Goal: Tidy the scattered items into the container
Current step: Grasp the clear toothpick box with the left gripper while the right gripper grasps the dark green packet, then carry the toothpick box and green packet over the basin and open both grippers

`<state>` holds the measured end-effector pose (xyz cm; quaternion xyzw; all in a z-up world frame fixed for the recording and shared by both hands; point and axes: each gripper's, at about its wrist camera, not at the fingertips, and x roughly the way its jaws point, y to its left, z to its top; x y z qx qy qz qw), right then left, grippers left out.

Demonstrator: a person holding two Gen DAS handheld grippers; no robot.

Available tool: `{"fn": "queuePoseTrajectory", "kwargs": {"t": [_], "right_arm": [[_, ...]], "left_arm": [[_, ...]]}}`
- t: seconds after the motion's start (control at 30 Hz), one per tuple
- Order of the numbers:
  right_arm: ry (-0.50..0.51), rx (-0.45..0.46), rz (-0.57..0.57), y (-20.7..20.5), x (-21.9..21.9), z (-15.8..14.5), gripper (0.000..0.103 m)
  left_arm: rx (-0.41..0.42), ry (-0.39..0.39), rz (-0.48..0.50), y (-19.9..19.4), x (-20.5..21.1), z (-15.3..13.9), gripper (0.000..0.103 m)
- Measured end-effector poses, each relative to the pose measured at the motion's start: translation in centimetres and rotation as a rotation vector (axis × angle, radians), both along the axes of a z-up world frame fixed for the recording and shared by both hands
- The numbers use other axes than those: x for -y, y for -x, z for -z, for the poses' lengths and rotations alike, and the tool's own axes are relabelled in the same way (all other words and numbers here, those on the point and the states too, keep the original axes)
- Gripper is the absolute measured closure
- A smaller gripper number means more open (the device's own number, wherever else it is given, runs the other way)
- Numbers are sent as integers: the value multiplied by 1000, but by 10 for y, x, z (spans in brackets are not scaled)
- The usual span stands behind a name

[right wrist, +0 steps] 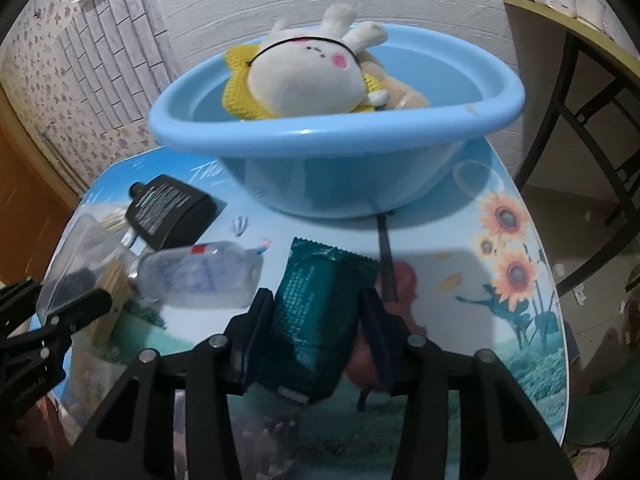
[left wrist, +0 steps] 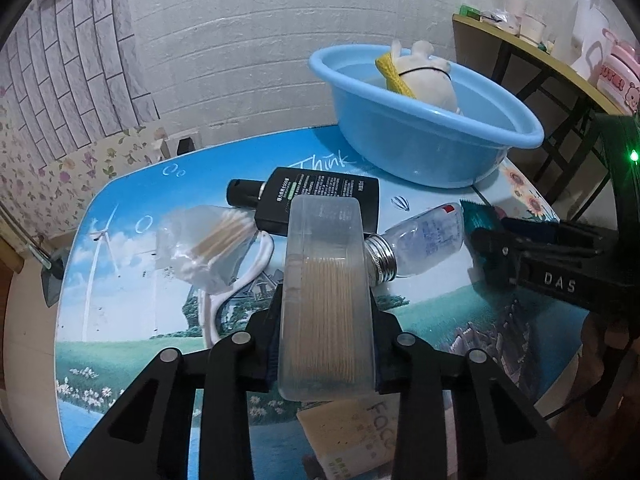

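My left gripper (left wrist: 326,320) is shut on a clear plastic box of toothpicks (left wrist: 326,300), held above the table. My right gripper (right wrist: 316,320) is shut on a dark green packet (right wrist: 316,312), also lifted; it shows at the right of the left wrist view (left wrist: 478,220). The blue basin (right wrist: 332,136) stands at the back of the table with a white plush rabbit (right wrist: 308,76) and a yellow cloth (right wrist: 236,92) in it. On the table lie a black flat bottle (left wrist: 320,196), a clear bottle with a metal cap (left wrist: 424,240) and a bag of cotton swabs (left wrist: 208,240).
A white plastic strip (left wrist: 240,280) lies under the swab bag. A pale card box (left wrist: 352,432) lies near the table's front edge. A side table (left wrist: 560,52) with cups and pink items stands at the right. A brick-pattern wall is behind the basin.
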<state>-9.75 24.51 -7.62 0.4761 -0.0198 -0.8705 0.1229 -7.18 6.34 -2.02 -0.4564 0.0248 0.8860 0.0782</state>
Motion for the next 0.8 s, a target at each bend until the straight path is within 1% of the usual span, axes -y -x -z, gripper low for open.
{"fn": "queuePoseTrajectory", "kwargs": {"t": [0.17, 0.47, 0.8], "right_arm": [[9, -14, -35, -13, 0, -7, 59], [46, -68, -86, -37, 3, -38, 59], [85, -123, -114, -48, 3, -64, 59]], "left_arm": [[-5, -13, -5, -8, 4, -7, 71], [-30, -44, -14, -20, 6, -22, 71], [-56, -74, -24, -25, 9, -42, 71]]}}
